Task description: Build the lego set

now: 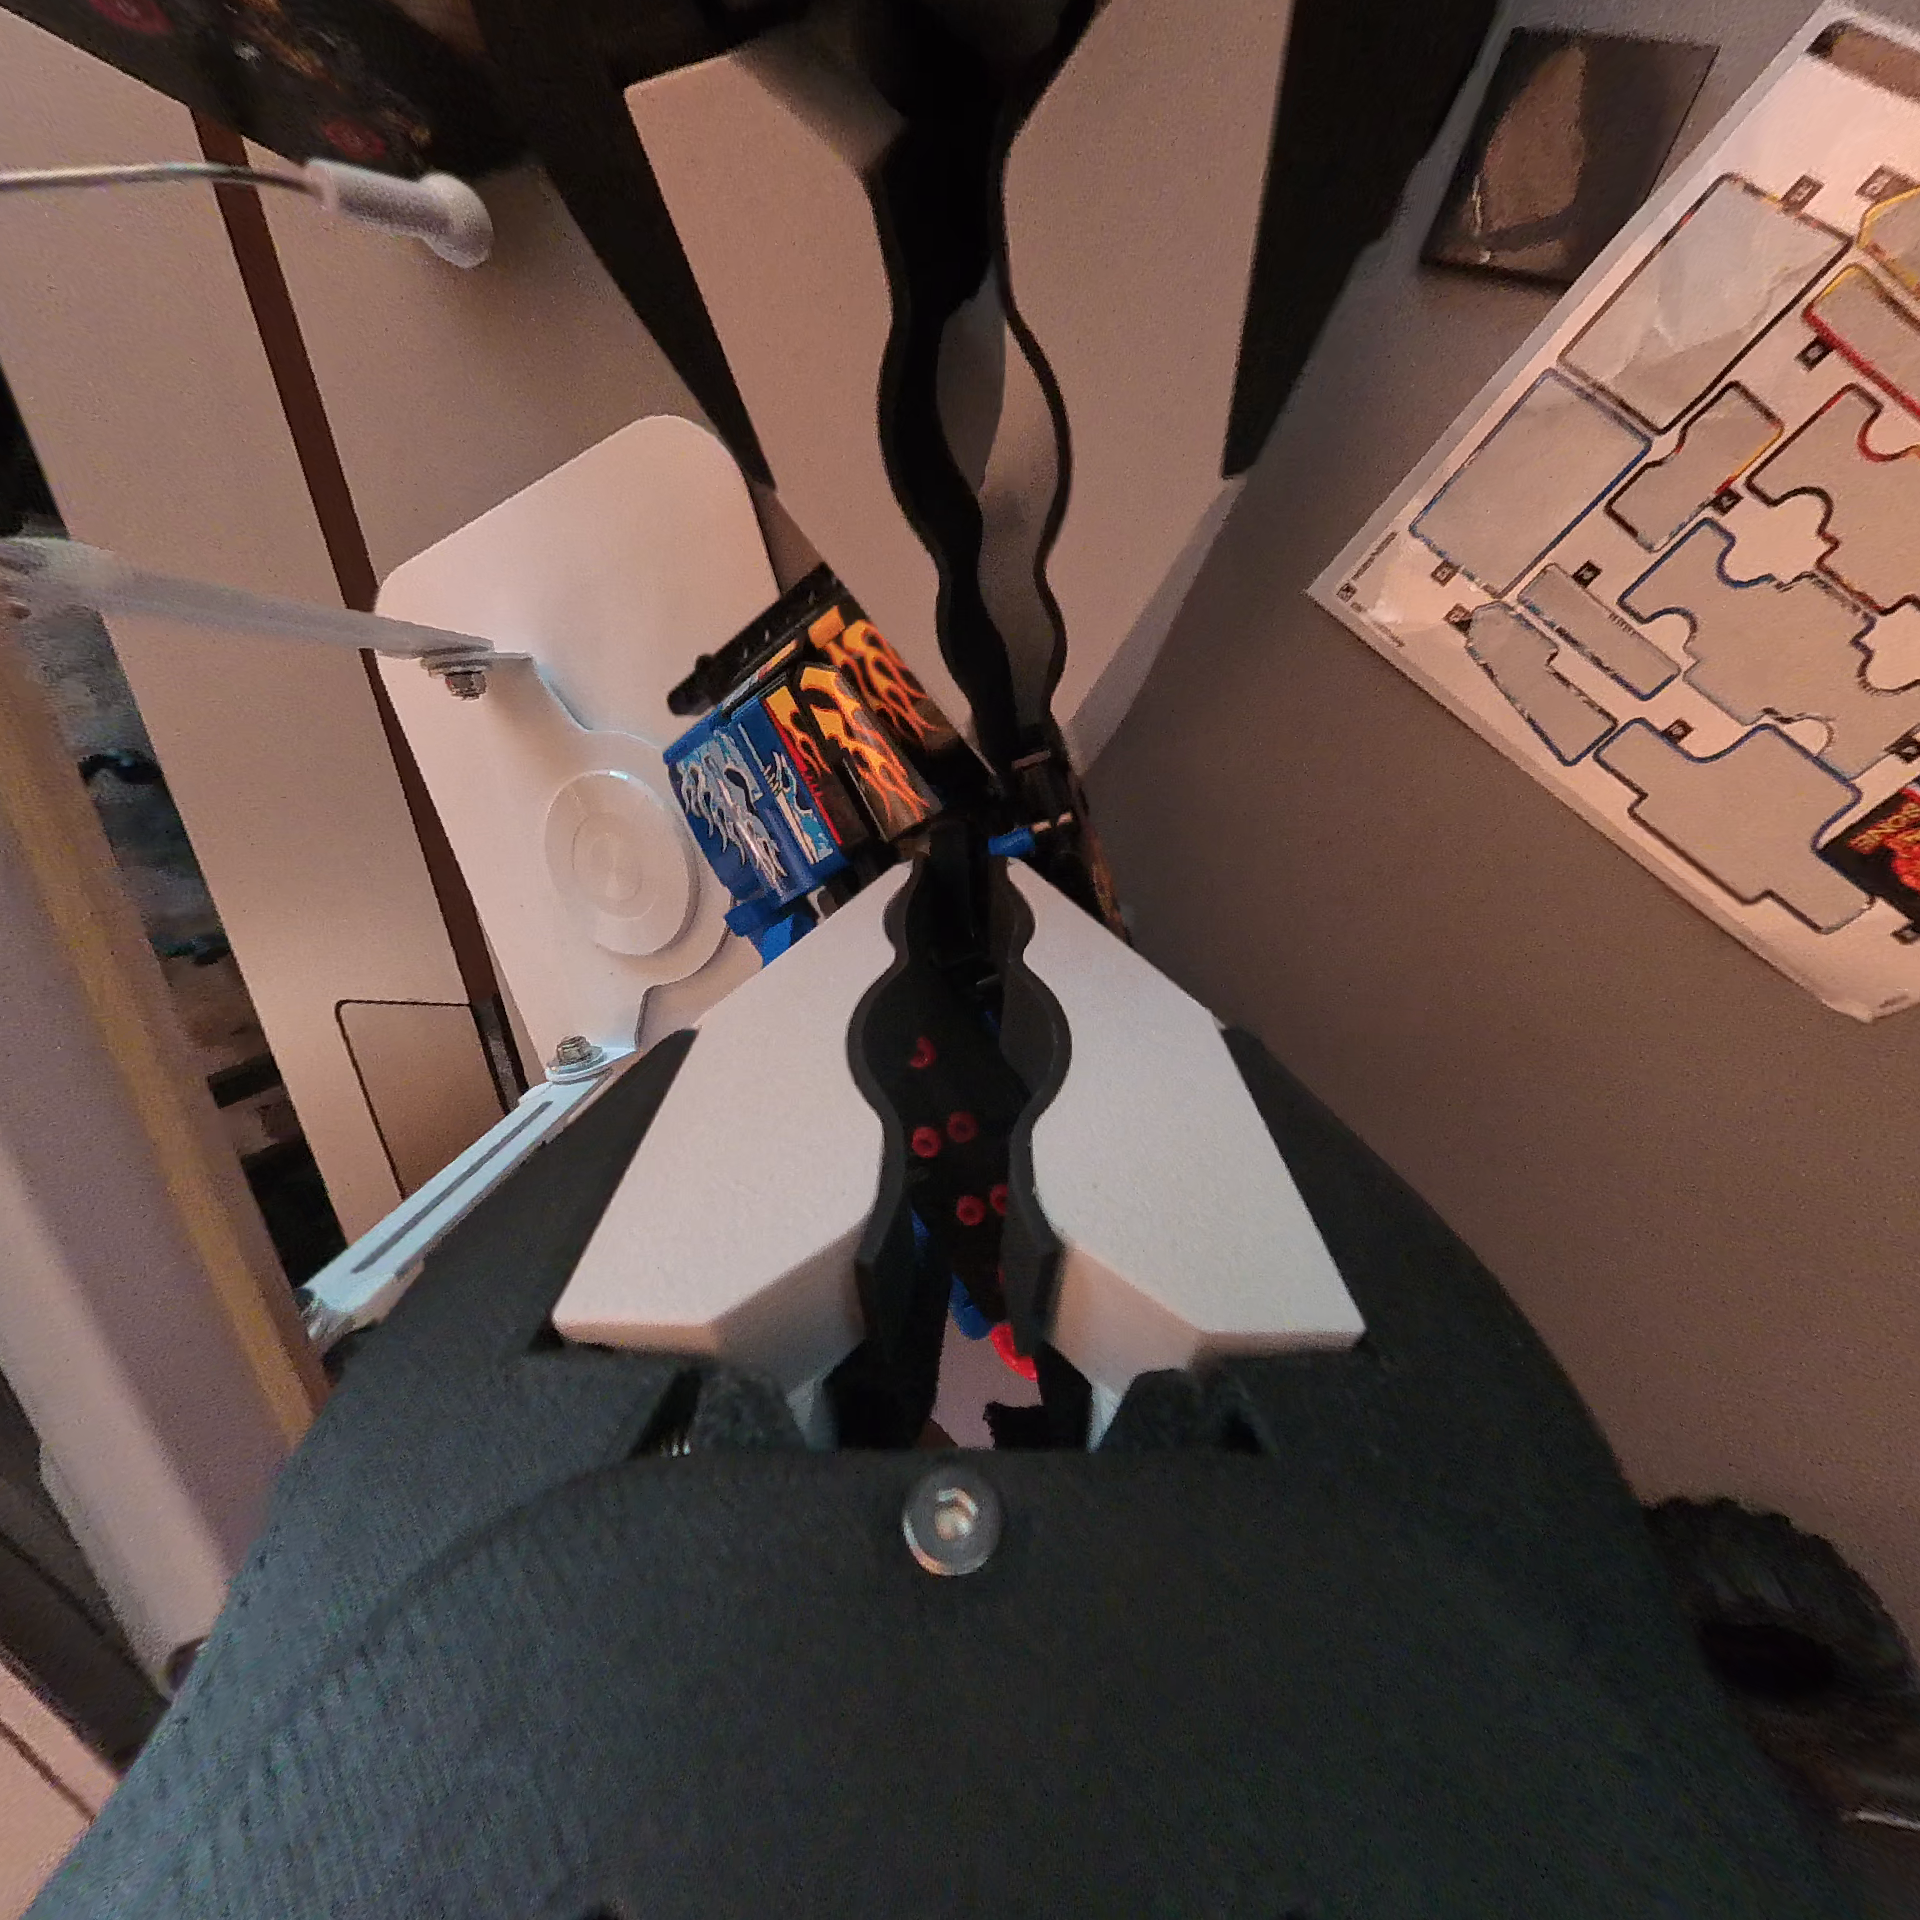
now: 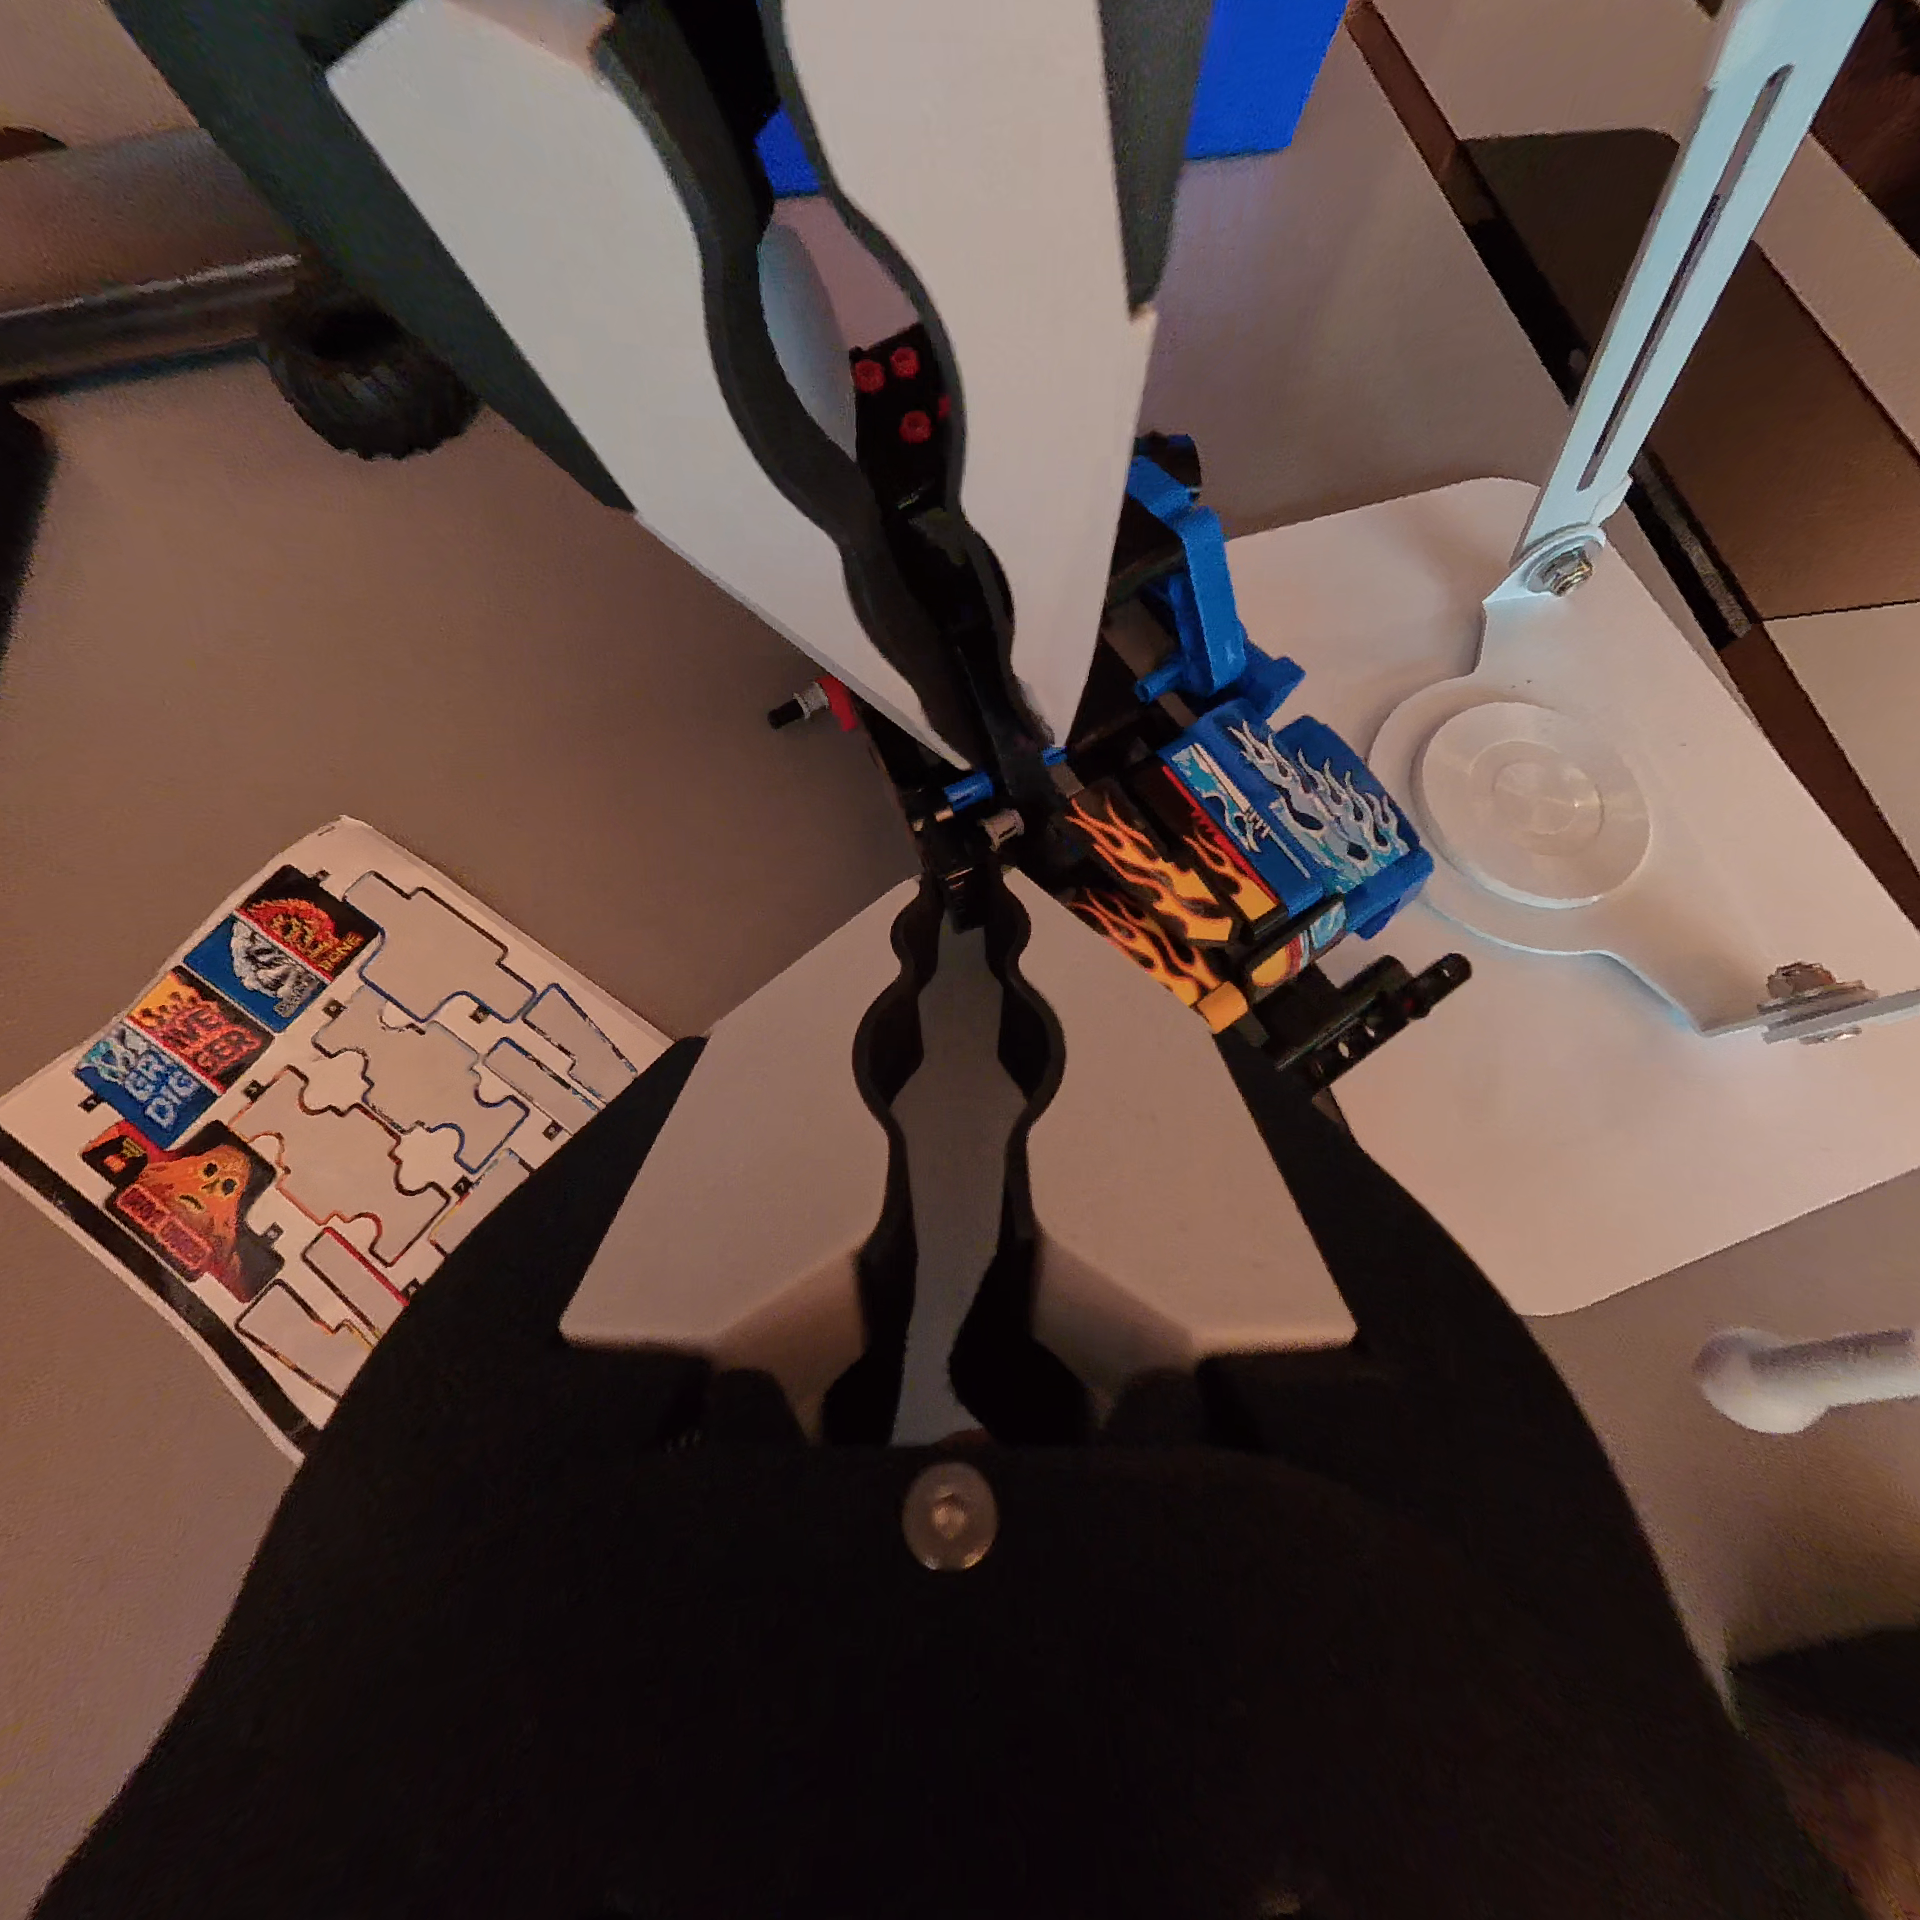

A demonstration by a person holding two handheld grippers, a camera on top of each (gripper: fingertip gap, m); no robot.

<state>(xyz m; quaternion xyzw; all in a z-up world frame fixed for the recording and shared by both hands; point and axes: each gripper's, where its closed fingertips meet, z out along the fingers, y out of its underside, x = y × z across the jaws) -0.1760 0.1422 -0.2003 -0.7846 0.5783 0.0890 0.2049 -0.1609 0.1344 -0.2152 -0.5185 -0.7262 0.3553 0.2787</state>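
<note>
**Two grippers meet tip to tip on the model**

Grey bench (image 2: 520,665) carries a white stand plate (image 2: 1558,1143) beyond both sets of fingers. Left gripper (image 1: 961,883) is clamped on the black, red-pinned end of the lego model (image 1: 831,769); right gripper (image 2: 966,894) pinches its black frame. Flame-stickered blue and black panels jut sideways. Sticker sheet (image 2: 343,1101) and a loose tyre (image 2: 364,390) lie well apart.
</note>
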